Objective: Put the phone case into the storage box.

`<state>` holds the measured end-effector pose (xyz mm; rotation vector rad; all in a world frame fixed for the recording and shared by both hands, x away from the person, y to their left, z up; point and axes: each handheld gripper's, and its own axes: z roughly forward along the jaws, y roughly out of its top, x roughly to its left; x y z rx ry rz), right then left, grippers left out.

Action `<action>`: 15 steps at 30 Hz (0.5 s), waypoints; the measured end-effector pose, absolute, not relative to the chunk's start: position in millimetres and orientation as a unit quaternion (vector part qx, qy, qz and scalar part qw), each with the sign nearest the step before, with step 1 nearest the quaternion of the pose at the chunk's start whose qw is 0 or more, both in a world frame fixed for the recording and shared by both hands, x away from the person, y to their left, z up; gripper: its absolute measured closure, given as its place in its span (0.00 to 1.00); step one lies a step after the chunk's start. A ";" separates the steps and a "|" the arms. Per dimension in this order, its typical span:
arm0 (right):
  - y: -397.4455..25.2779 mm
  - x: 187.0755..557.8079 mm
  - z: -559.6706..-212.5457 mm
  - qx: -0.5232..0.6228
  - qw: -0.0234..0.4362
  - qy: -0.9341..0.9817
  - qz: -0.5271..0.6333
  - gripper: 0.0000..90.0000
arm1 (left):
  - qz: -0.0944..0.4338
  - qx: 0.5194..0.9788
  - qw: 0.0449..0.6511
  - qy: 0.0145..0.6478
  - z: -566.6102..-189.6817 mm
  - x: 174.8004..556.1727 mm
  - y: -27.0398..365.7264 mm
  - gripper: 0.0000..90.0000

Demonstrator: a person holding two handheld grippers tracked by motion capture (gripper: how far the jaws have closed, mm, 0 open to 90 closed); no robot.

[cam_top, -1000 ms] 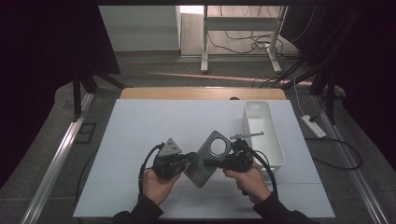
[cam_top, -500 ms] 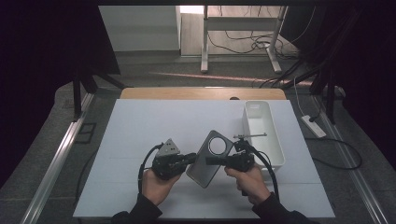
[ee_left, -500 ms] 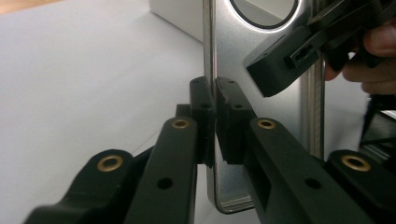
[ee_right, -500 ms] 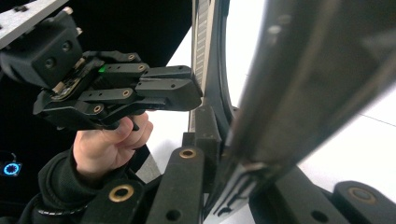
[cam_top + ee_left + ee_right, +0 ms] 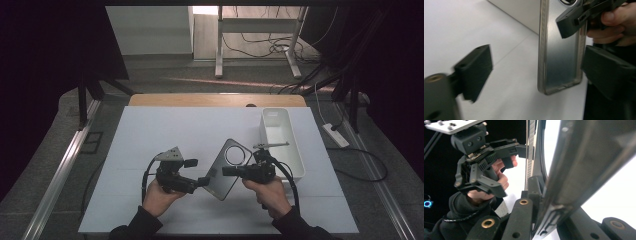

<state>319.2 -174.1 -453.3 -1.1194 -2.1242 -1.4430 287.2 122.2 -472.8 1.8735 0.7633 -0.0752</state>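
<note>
Left gripper (image 5: 202,182): nearest the person, just left of the case; in its own view the jaws stand wide apart, the case's long edge between them, neither pad clearly touching.
Right gripper (image 5: 226,171): just right of the case; its jaws are clamped on the case's edge, seen close in the right gripper view.
Case (image 5: 227,168): a grey, thin phone case with a round camera hole, held tilted above the table (image 5: 150,135), between the two grippers, carried by the right one alone.
Bin (image 5: 280,135): white, empty as far as it shows, just beyond and right of the case.
Far edge: a wooden strip behind the table, well beyond the case; past it, floor and cables.
Risk, slip: the case is thin and looks slick; held by one edge it could pivot or drop to the table if the right jaws ease before the left ones close.
Risk, bend: if both grippers clamp and then pull at different angles, the soft shell could twist or pop free.
Risk, miss: the left jaws are wide and one pad sits far from the case, so closing might push it sideways.
Hidden: the case's lower corner sits behind the left gripper in the high view; its top is cut off in the left gripper view.
Hard to tell: whether the left gripper's far pad touches the case; the left jaw is blurred.
</note>
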 end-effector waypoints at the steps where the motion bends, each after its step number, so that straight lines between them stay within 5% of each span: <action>1: -175.0 318.9 -452.4 -0.389 0.167 -0.749 -0.509 0.95 | -0.032 0.785 0.530 0.320 -472.8 287.2 122.2 0.06; 8: -178.4 317.4 -447.8 -0.369 0.153 -0.765 -0.504 0.95 | -0.097 0.771 0.549 0.309 -485.0 291.3 131.3 0.00; 15: -175.6 313.0 -442.3 -0.335 0.131 -0.789 -0.499 0.95 | -0.105 0.788 0.533 0.290 -487.2 289.2 123.4 0.00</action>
